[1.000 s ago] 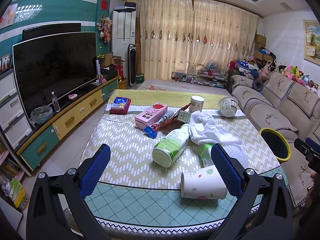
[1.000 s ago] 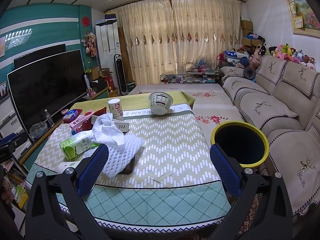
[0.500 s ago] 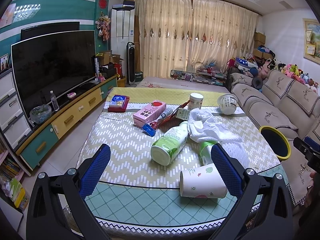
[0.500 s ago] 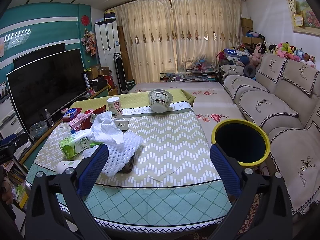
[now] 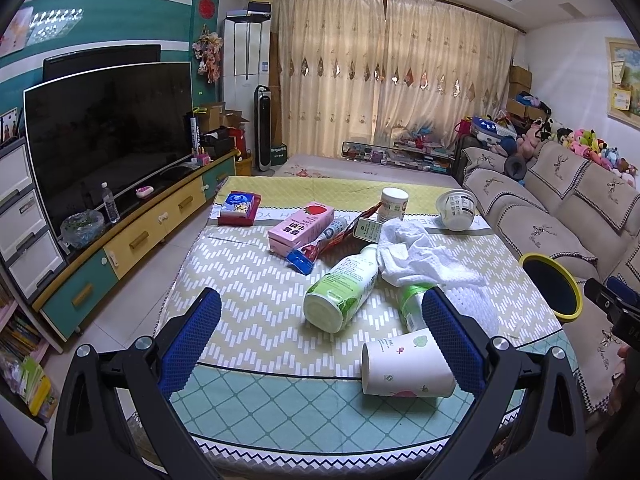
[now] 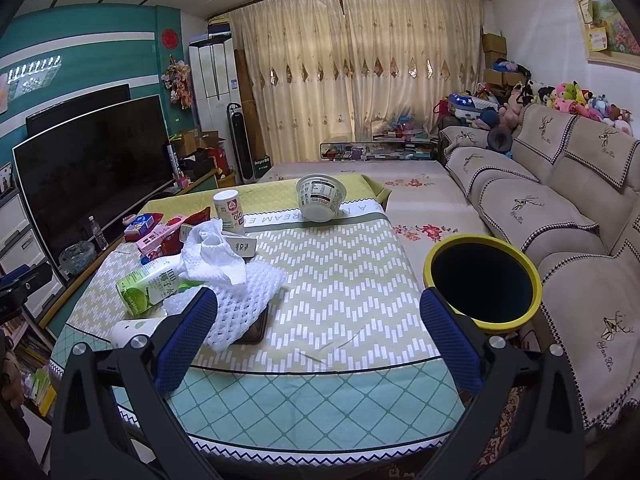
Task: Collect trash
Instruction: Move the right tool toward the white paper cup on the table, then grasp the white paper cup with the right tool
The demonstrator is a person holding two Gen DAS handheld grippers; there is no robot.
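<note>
Little has shifted since a second ago: both views sit slightly differently, nothing picked up. Trash lies on the tabletop (image 5: 248, 276): paper cup (image 5: 404, 364) on its side nearest, green bottle (image 5: 344, 288), white mesh wrap (image 6: 236, 300). Left claw (image 5: 320, 332) and right claw (image 6: 320, 332) hover level, wide, empty. Yellow-rimmed bin (image 6: 482, 280) stands beside the sofa (image 6: 560, 216).

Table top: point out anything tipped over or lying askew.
Three containers lie on their sides on the table: the paper cup at the near edge, the green-labelled bottle behind it, and the white tub at the far end. A crumpled white cloth sprawls between them. No liquid shows spilled.
</note>
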